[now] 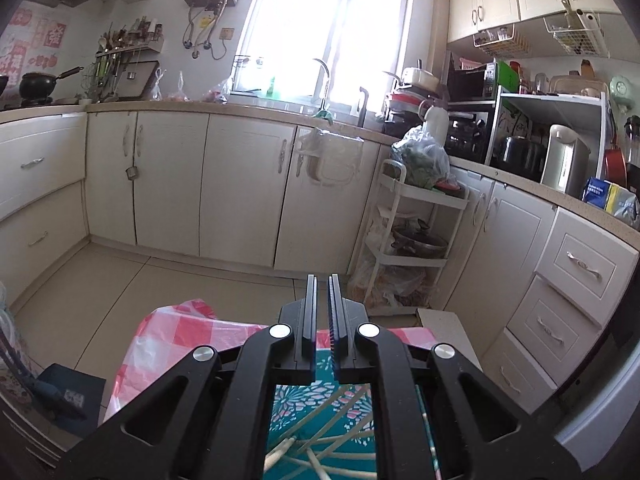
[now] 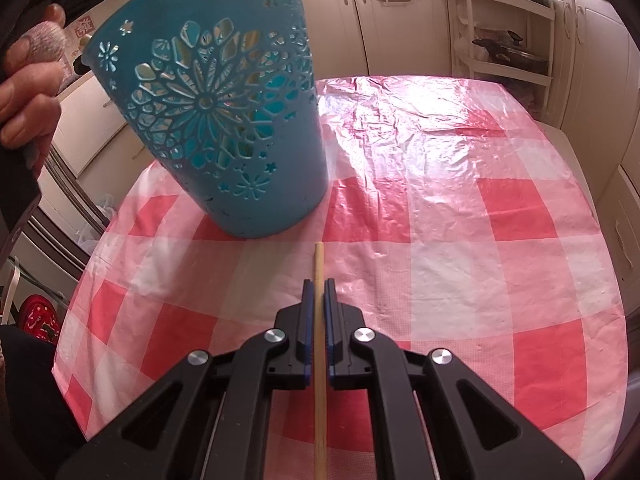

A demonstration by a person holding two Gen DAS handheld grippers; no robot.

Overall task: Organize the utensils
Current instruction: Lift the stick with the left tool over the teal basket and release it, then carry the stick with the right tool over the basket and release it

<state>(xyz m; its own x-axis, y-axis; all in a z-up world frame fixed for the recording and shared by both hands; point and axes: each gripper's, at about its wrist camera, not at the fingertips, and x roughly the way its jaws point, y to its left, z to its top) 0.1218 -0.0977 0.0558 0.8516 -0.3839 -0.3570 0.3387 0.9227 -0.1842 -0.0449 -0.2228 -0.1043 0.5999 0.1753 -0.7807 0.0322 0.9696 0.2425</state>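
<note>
The right gripper (image 2: 319, 286) was clamped on a single pale wooden chopstick (image 2: 319, 360), its two black fingers pressed against the stick from either side, with the stick running lengthwise between them and its tip poking out ahead toward a teal plastic utensil holder with cut-out flower patterns (image 2: 224, 120). That holder stood on a table covered with a crinkled pink-and-white checked plastic cloth (image 2: 460, 220), just beyond the chopstick's tip, and it appeared to lean in this fisheye view, though whether it was truly tilted could not be told. A person's hand (image 2: 28, 96) showed at the left edge of that view, beside the holder. The left gripper (image 1: 322, 286) had its fingers drawn nearly together with only a thin slit between them and nothing visibly caught there; it pointed out across the kitchen toward the cream cabinets (image 1: 240, 184). Beneath its body, through the frame, several more pale chopsticks (image 1: 320, 452) could be seen lying crossed inside the teal holder, so it seemed to sit right above the holder's mouth. Judging from this, most of the job looked finished: a bundle of sticks was already in the holder, and the visible cloth held no other loose utensils. What remained, as far as could be seen, was to lift the one gripped chopstick up and drop it in with the rest.
</note>
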